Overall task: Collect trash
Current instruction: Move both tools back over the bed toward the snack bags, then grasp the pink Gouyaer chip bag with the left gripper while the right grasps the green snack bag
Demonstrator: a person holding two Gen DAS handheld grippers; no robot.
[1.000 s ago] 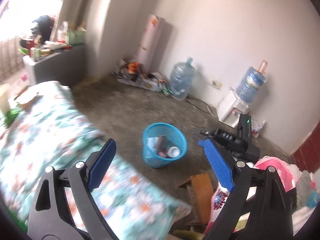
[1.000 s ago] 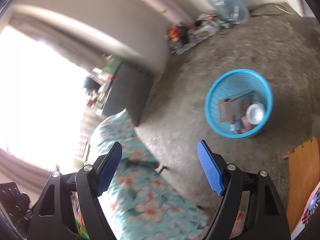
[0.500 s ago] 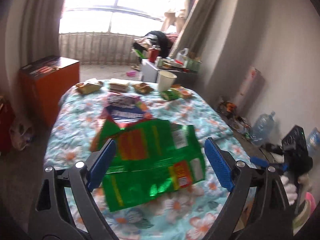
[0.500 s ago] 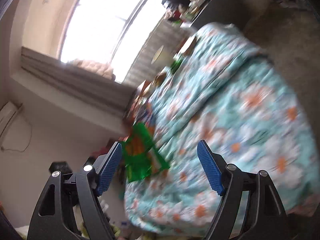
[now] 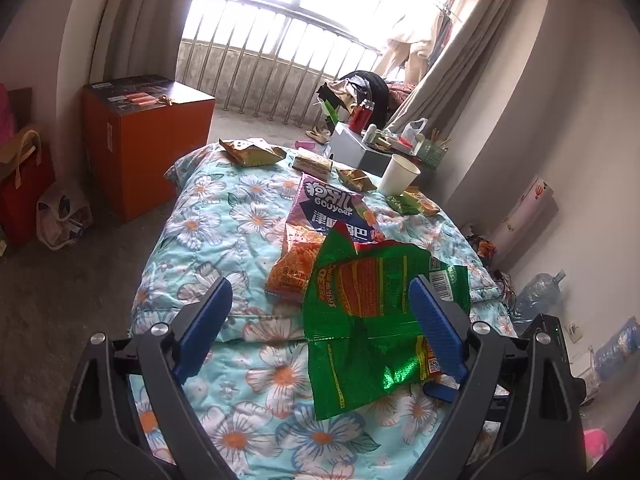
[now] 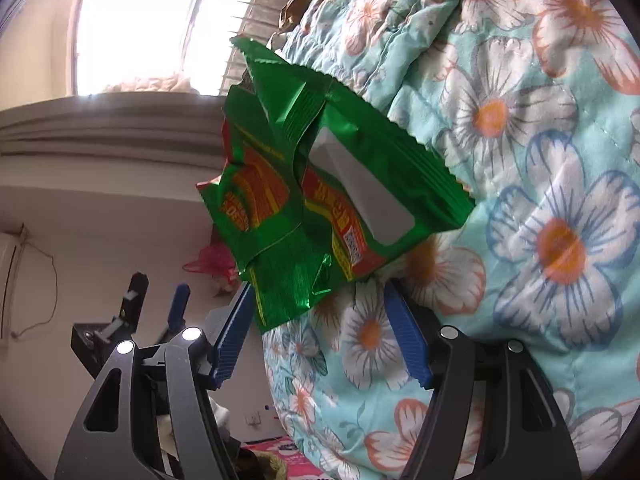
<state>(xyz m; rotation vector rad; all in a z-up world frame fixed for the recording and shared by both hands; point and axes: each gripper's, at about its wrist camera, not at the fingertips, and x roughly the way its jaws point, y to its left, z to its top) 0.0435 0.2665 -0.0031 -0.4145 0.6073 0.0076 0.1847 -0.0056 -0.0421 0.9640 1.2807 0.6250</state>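
Observation:
A crumpled green snack bag (image 5: 372, 312) lies near the front edge of the floral quilt (image 5: 224, 220). My left gripper (image 5: 320, 292) hovers open just short of it, its right finger overlapping the bag's edge. In the right wrist view the bag's lower corner (image 6: 292, 292) hangs between the jaws of my right gripper (image 6: 319, 292), which are closing; the pads do not press on it. One of its blue fingertips (image 5: 438, 391) shows under the bag. Farther back lie a purple and orange snack bag (image 5: 320, 224), a paper cup (image 5: 398, 176) and several wrappers (image 5: 252, 152).
An orange box (image 5: 148, 140) stands left of the bed, with red bags (image 5: 24, 192) beside it. A grey cabinet (image 5: 360, 148) loaded with clutter stands behind the bed by the window railing. Water bottles (image 5: 536, 296) stand along the right wall.
Both views swung from the floor and the blue basket round to the bed. The green bag now sits close, and the right jaws have narrowed around its corner.

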